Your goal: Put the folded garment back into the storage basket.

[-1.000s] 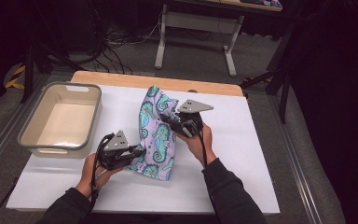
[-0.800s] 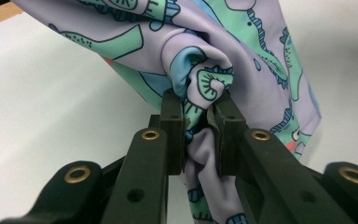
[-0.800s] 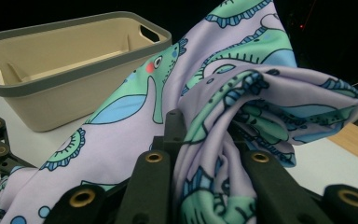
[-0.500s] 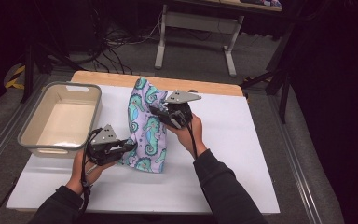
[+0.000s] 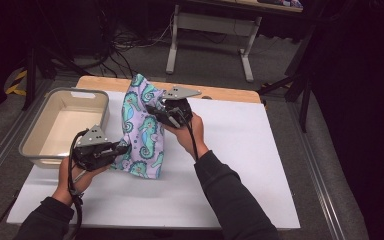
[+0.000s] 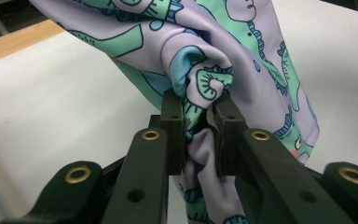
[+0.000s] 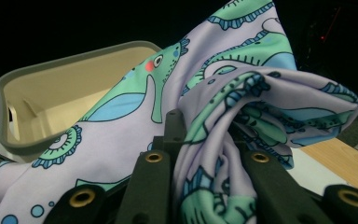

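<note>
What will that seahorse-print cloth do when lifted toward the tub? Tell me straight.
Probably floppy: the seahorse-print cloth sags in folds between the left gripper and right gripper. Likely light, since small pinches carry it. It bunches between the fingers, so it may drape over the tub rim.

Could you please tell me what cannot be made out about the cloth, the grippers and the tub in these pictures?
- Cloth: its full shape; it hangs bunched, and both gripper views cut it off.
- Left gripper: its pad faces, buried in fabric.
- Right gripper: one jaw's tip, covered by a fold.
- Tub: part of its floor, hidden by its near wall in the high view and by cloth in the right gripper view.
</note>
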The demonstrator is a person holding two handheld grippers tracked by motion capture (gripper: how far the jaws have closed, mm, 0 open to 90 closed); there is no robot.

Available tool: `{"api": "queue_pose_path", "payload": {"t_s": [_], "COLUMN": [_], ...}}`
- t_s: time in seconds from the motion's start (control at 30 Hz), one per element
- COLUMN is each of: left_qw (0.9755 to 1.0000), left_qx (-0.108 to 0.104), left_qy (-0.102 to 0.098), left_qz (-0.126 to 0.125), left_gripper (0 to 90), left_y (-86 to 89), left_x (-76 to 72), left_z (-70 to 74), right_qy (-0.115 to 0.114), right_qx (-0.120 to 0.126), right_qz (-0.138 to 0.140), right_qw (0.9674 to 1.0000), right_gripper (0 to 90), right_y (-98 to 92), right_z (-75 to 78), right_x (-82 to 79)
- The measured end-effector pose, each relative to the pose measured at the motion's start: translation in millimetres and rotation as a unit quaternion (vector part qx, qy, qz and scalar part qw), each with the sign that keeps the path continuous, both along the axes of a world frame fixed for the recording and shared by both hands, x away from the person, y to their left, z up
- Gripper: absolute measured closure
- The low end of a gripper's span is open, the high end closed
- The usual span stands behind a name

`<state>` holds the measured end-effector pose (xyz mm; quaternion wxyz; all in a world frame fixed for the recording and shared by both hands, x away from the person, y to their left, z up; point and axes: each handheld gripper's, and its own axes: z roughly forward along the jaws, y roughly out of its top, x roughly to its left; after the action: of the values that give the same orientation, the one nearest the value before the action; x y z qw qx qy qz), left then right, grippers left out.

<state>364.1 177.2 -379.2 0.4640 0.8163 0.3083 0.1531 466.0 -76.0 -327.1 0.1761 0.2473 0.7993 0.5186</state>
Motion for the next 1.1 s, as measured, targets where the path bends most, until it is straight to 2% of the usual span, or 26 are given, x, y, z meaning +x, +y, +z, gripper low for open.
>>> {"api": "queue_pose_path", "payload": {"t_s": [0.27, 0.6, 0.93, 1.1], "left_qw": [0.9995, 0.9981, 0.9952, 0.9923], "left_qx": [0.013, 0.016, 0.026, 0.037], "left_qy": [0.000, 0.002, 0.008, 0.011], "left_qz": [0.028, 0.060, 0.094, 0.118], "left_gripper": [78.5, 78.5, 78.5, 78.5], "left_y": [28.6, 59.2, 88.1, 102.8], "left_x": [-0.6, -2.4, -0.1, 2.4], "left_z": [15.1, 24.3, 28.4, 28.8], "right_qy": [0.000, -0.002, 0.005, 0.012], "right_qx": [0.019, 0.032, 0.042, 0.044], "right_qz": [0.016, 0.023, 0.028, 0.032], "right_qw": [0.9997, 0.9992, 0.9987, 0.9985], "right_gripper": [79.0, 79.0, 79.0, 78.9], "right_y": [29.8, 60.9, 91.0, 106.5], "right_z": [6.1, 7.5, 0.7, -1.7], "right_x": [8.5, 16.7, 27.6, 32.0]}}
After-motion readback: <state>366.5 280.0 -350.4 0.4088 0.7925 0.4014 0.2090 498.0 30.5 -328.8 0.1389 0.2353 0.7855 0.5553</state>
